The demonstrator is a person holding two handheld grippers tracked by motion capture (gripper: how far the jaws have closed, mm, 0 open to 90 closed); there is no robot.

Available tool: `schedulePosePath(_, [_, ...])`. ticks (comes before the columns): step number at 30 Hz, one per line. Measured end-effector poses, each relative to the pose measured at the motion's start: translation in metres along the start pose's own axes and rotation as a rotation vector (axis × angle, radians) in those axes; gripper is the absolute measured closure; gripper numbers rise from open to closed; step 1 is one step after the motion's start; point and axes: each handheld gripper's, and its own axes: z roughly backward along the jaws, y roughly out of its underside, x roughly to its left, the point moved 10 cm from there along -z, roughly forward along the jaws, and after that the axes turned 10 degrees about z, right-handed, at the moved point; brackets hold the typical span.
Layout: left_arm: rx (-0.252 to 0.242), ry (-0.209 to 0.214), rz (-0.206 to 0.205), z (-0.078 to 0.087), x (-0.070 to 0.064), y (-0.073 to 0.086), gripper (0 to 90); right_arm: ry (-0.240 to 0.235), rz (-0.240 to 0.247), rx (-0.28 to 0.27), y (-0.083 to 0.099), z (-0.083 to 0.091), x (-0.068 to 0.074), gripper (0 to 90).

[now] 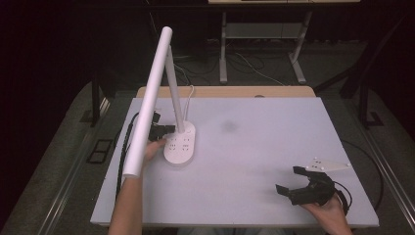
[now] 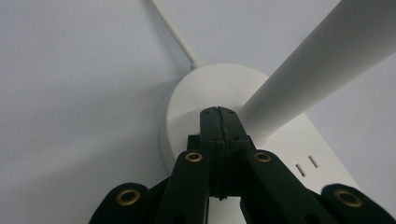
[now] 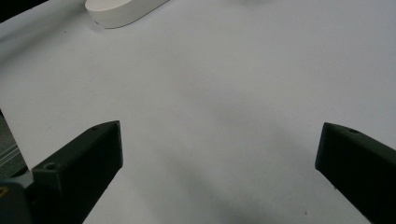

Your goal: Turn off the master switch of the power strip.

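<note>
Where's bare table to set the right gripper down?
Bare: the wide stretch of table between the lamp base and the right gripper, plus the far right corner. Crowded: the left side, where the left gripper, shut, meets the base under the lamp arm.

Left gripper [image 2: 218,112] jaws closed together; right gripper [image 3: 219,154] jaws spread.

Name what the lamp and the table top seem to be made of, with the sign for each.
Lamp: probably moulded plastic, smooth matte white; one-piece rounded base with cut socket slots, soft sheen on the tube.
Table top: a pale, matte sheet, perhaps laminate or board; flat, no glare, with a wood-coloured edge behind it.
</note>
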Motion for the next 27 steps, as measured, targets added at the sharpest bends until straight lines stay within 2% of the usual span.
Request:
schedulePosePath(1, [-0.024,0.01,0.011,0.002,-0.001,-0.002,90.0,0.0,0.0,0.0,0.0,0.0,0.0,0.2])
schedulePosePath(4, [-0.014,-0.019,-0.017,0.004,0.001,-0.002,90.0,0.001,-0.006,-0.001,0.0,0.001,-0.001,0.2])
schedulePosePath(9, [-0.026,-0.017,-0.004,0.007,0.005,-0.001,90.0,0.005,-0.009,-0.007,0.0,0.001,-0.003,0.2])
schedulePosePath(13, [-0.047,0.009,0.026,0.01,0.006,-0.002,90.0,0.005,-0.012,-0.005,0.0,0.002,-0.003,0.3])
schedulePosePath(19, [-0.057,0.037,0.037,0.017,0.004,-0.004,90.0,0.005,-0.014,-0.005,0.001,0.002,-0.004,0.2])
schedulePosePath(27, [-0.082,0.028,0.026,0.033,0.004,-0.01,89.8,0.005,-0.013,-0.005,0.0,0.002,-0.003,0.2])
